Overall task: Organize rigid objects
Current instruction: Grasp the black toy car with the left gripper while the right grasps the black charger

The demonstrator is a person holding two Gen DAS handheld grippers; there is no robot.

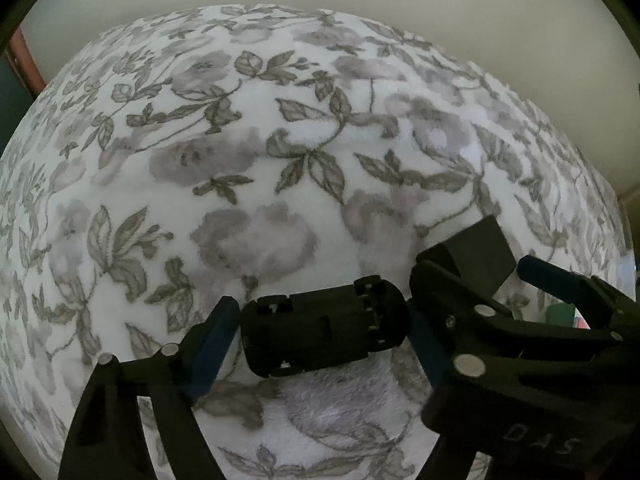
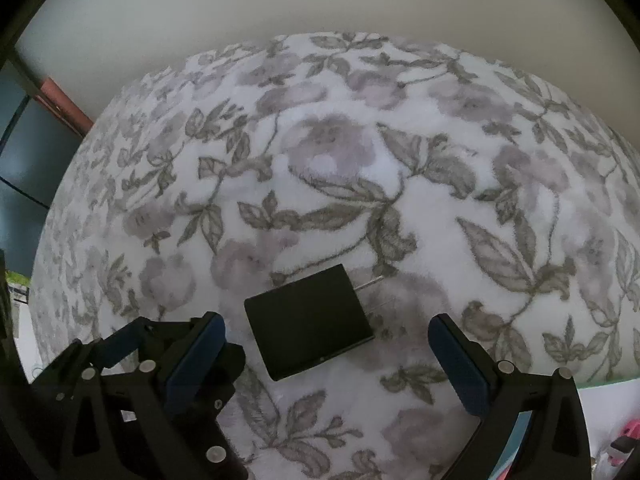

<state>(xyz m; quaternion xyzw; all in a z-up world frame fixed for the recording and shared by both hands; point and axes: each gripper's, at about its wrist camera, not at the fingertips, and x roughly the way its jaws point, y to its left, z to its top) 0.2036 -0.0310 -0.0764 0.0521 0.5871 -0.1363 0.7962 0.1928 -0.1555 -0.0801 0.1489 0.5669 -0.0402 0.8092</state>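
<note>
The left tongs (image 1: 324,332) were clamped on a black cylindrical part (image 1: 324,330), held crosswise just above the floral blanket (image 1: 240,140). The right tongs (image 2: 326,344) stood wide apart with nothing between them, hovering over a flat black rectangular box (image 2: 308,320) that lay on the blanket between their blue fingers (image 2: 460,364)

Lying flat between the right gripper's (image 2: 326,338) spread fingers, the black box (image 2: 310,326) blocking the middle; floral blanket (image 2: 360,160) stretching bare beyond.
</note>
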